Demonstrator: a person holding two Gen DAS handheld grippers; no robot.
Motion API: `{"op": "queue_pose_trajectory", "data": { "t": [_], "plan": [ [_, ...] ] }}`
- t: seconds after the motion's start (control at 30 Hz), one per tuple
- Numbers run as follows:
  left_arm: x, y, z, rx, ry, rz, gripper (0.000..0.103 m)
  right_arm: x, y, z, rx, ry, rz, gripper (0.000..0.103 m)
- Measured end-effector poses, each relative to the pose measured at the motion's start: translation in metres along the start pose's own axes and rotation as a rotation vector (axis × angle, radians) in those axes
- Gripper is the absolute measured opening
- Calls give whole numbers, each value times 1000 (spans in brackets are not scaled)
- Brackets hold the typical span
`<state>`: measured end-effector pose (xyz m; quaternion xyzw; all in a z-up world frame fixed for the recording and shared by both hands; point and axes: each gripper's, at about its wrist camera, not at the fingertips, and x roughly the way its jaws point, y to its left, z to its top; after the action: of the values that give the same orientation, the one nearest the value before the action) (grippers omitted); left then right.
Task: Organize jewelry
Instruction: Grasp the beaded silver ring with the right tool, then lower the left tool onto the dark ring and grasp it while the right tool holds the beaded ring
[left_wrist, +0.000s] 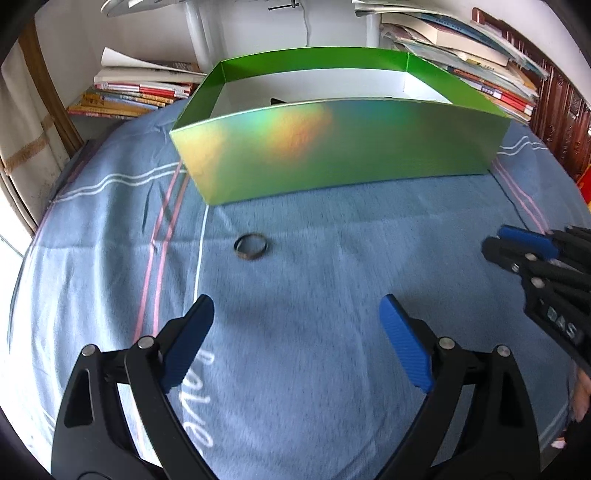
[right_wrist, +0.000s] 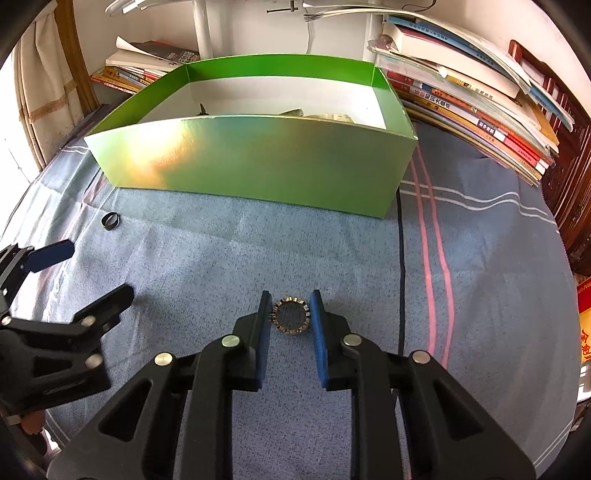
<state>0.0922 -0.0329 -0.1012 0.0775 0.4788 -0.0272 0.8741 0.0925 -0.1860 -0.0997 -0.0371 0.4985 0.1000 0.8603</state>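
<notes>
A plain dark ring (left_wrist: 251, 246) lies on the blue cloth, ahead of my open left gripper (left_wrist: 297, 308) and a little left of its centre line; it also shows in the right wrist view (right_wrist: 110, 221). My right gripper (right_wrist: 290, 300) is shut on a studded gold ring (right_wrist: 290, 314) held between its blue pads just above the cloth. An open green box (left_wrist: 340, 155) stands behind; in the right wrist view (right_wrist: 258, 162) some items lie inside it. The right gripper shows at the right of the left wrist view (left_wrist: 524, 245).
Stacks of books and magazines lie behind the box at left (left_wrist: 140, 92) and right (right_wrist: 476, 99). A white pole (right_wrist: 201, 26) stands at the back. Dark wooden furniture (right_wrist: 569, 155) borders the right edge.
</notes>
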Motion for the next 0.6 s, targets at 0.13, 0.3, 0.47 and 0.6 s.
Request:
{"op": "queue_pose_trajectory", "data": {
  "t": [0.13,0.3,0.47,0.6],
  "plan": [
    [3,-4,7,5,-32,2,83,0,0,1,-2,0,-2,21],
    [1,-4,8,1,-29,-76,44,1,0,1,-2,0,1,21],
    [-3,-6,4,11,-26,-82,28,1,0,1,-3,-1,1,21],
    [-5,-3,2,7,-20,-78,28,1,0,1,-3,-1,1,21]
  ]
}}
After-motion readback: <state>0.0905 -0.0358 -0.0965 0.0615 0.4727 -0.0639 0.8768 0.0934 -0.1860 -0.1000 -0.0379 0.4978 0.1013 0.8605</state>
